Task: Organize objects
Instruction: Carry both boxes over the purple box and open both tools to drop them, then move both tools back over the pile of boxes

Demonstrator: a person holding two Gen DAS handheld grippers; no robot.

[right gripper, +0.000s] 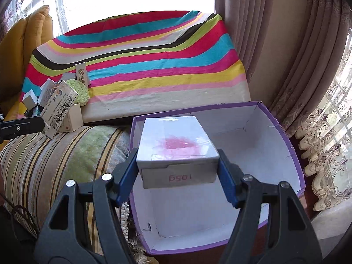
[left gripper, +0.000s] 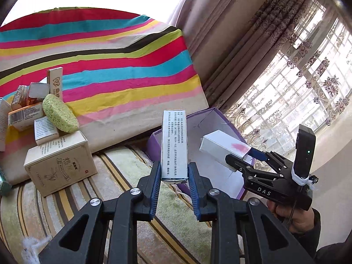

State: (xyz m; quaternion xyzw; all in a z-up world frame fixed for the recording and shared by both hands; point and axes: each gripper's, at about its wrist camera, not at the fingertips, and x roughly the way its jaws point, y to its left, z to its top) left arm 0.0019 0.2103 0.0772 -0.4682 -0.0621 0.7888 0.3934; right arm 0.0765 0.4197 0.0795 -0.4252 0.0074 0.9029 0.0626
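Fingers (right gripper: 178, 171) clamp pink-smudged white box (right gripper: 176, 143).

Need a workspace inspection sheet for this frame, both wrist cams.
Surface: striped blanket over a couch.
Job's things: purple bin, white inside, nothing in it; slim printed box; white box with pink smudge.
Clutter: pile of small boxes and a green sponge on the rainbow cloth.
Grippers: left claw shut on the slim printed box; right claw shut on the white box, above the bin.
Cables: thin dark cord, lower left.
Surroundings: curtains, lace window.
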